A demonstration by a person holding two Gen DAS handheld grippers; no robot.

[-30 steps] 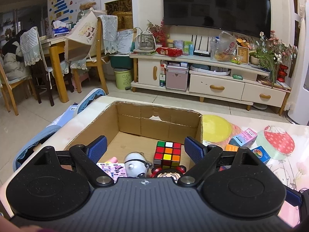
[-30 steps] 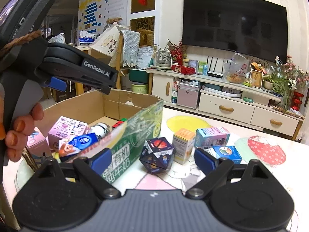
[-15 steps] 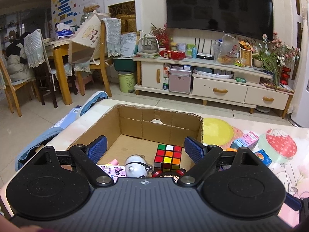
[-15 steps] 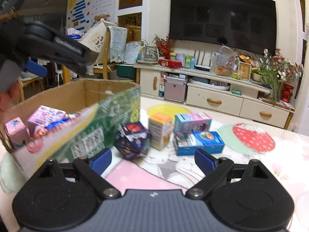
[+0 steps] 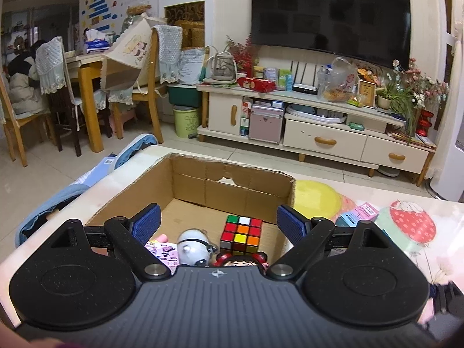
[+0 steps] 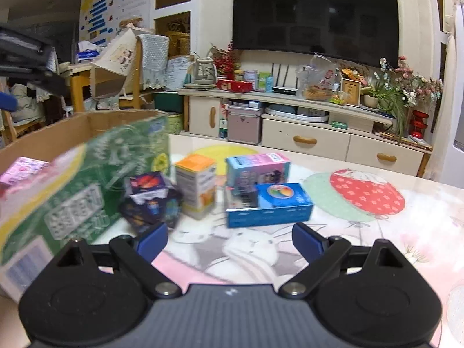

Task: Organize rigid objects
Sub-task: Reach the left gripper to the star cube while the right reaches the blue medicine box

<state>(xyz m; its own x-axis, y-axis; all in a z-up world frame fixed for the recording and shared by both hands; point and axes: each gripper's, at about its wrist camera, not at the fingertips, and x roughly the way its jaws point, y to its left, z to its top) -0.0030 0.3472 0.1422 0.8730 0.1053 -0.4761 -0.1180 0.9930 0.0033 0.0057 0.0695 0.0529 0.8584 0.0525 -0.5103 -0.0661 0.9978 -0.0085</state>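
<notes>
My left gripper [image 5: 218, 222] is open and empty above the open cardboard box [image 5: 232, 181]. In the box lie a Rubik's cube [image 5: 241, 234], a white round toy [image 5: 192, 246], a red-haired doll [image 5: 242, 259] and a pink card box [image 5: 162, 250]. My right gripper [image 6: 229, 237] is open and empty, low over the table. Ahead of it lie a blue box [image 6: 269, 204], a blue-pink carton [image 6: 258, 168], an orange-topped carton [image 6: 197, 185] and a dark cube puzzle [image 6: 150, 200]. The box's green side [image 6: 87, 191] is at its left.
The table has a printed cloth with a strawberry [image 6: 366, 194] and a yellow patch [image 5: 316, 200]. The left gripper's body shows at the far left of the right wrist view [image 6: 26, 58]. A TV cabinet [image 5: 316, 133] and dining chairs [image 5: 58, 92] stand beyond.
My right gripper has swung right and lower, away from the box and toward the loose cartons on the table. My left gripper has risen slightly over the box.
</notes>
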